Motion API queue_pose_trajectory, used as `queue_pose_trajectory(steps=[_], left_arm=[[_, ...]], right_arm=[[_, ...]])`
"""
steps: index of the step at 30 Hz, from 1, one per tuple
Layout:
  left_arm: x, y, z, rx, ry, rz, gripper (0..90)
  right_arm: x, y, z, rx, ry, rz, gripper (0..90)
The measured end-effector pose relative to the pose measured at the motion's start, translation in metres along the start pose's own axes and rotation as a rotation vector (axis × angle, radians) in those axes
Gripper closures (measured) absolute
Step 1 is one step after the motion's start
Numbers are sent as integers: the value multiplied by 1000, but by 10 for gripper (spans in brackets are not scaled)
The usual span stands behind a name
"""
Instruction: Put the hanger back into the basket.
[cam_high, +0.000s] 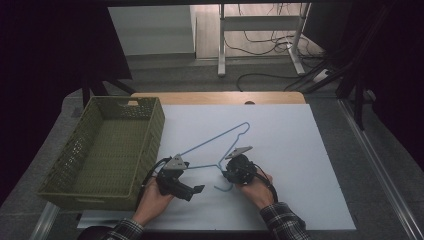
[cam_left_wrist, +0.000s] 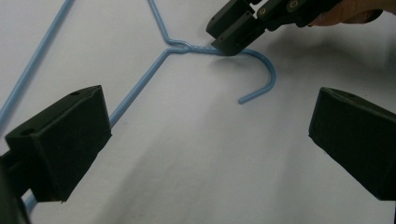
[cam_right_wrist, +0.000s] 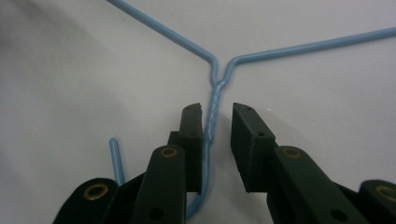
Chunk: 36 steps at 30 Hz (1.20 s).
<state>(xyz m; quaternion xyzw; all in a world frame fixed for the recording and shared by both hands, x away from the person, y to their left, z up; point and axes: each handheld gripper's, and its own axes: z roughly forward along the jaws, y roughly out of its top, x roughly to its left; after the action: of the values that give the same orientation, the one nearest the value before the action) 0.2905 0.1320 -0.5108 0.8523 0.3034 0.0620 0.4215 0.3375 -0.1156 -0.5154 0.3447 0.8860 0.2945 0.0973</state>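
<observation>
White tabletop (cam_high: 300, 150), olive plastic basket (cam_high: 107, 150) at left. Light-blue wire hanger (cam_high: 220, 140) lies flat at centre. My right gripper (cam_right_wrist: 217, 126) straddles its twisted neck, jaws slightly apart; my left gripper (cam_left_wrist: 205, 135) gapes wide, empty.

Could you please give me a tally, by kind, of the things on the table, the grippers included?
Blue wire hanger: 1
Green plastic basket: 1
Handheld grippers: 2, left gripper and right gripper
Total: 4
</observation>
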Motion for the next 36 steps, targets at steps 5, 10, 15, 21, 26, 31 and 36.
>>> queue_pose_trajectory(steps=[5, 10, 15, 21, 26, 31, 36], left_arm=[[2, 0, -1, -6, -7, -24, 0], [4, 0, -1, -15, -7, -42, 0], [7, 2, -1, 8, 17, -68, 7], [10, 10, 3, 35, 26, -76, 1], [16, 21, 13, 73, 68, -64, 41], [20, 30, 29, 127, 134, 2, 168], [24, 30, 43, 171, 148, 26, 294]], right_arm=[[2, -1, 2, 10, -8, 2, 783], [2, -1, 2, 15, -5, 16, 847], [3, 4, -4, -3, -10, 19, 848], [4, 11, -16, -37, -8, 19, 848], [4, 12, -18, -38, -7, 17, 848], [4, 15, -22, -49, -3, 16, 849], [5, 16, -25, -57, -2, 16, 849]])
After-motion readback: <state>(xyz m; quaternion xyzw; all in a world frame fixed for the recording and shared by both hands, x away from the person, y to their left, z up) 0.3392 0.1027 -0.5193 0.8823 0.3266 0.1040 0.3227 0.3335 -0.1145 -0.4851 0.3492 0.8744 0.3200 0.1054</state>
